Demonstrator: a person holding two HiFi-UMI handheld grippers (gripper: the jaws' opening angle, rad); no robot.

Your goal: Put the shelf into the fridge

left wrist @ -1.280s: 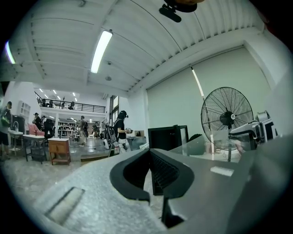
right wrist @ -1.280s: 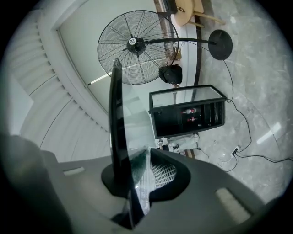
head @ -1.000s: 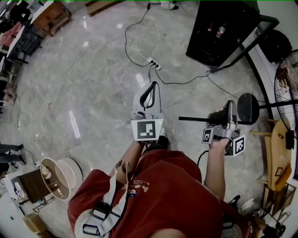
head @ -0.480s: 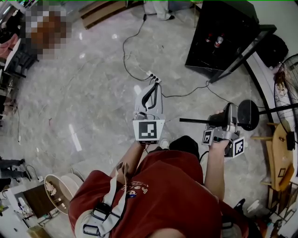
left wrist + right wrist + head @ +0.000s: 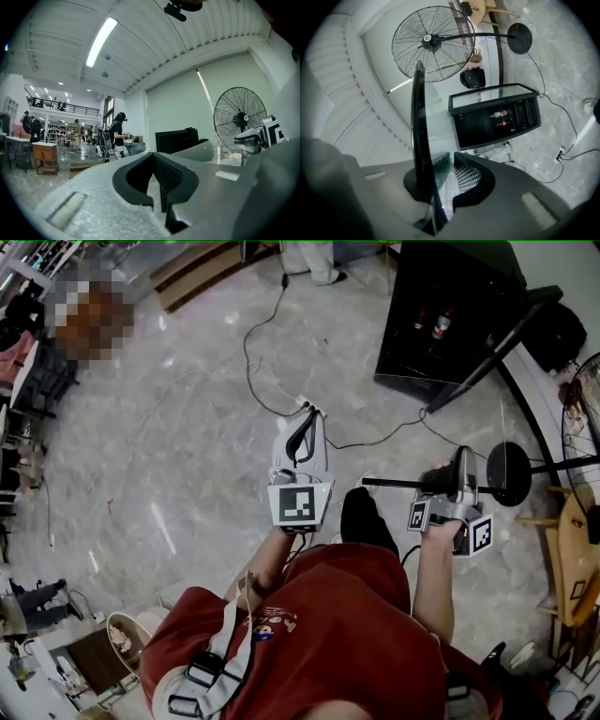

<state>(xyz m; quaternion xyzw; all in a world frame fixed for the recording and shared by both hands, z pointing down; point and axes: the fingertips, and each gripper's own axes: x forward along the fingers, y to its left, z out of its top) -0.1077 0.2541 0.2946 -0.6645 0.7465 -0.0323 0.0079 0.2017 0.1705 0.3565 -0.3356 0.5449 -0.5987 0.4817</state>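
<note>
The fridge [image 5: 441, 306] is a black cabinet at the top right of the head view, with its door [image 5: 487, 348] swung open and bottles inside. It also appears ahead in the right gripper view [image 5: 497, 119]. My right gripper [image 5: 448, 482] is shut on the shelf [image 5: 398, 484], a glass pane with a black rim that sticks out to the left of the jaws. In the right gripper view the shelf [image 5: 417, 126] stands on edge between the pads of my right gripper [image 5: 440, 164]. My left gripper [image 5: 302, 427] is level and shut on nothing, well left of the fridge; its tips [image 5: 153, 157] meet.
A power strip [image 5: 303, 403] and cables [image 5: 258, 343] lie on the marble floor ahead of the left gripper. A standing fan's round base [image 5: 509, 472] and pole sit right of the right gripper, with its head [image 5: 433, 42] above the fridge. Wooden furniture [image 5: 574, 554] stands at the far right.
The person has walked forward toward the fridge, and both grippers have moved with them. The power strip now lies just ahead of the left gripper. The grip on the shelf is unchanged.
</note>
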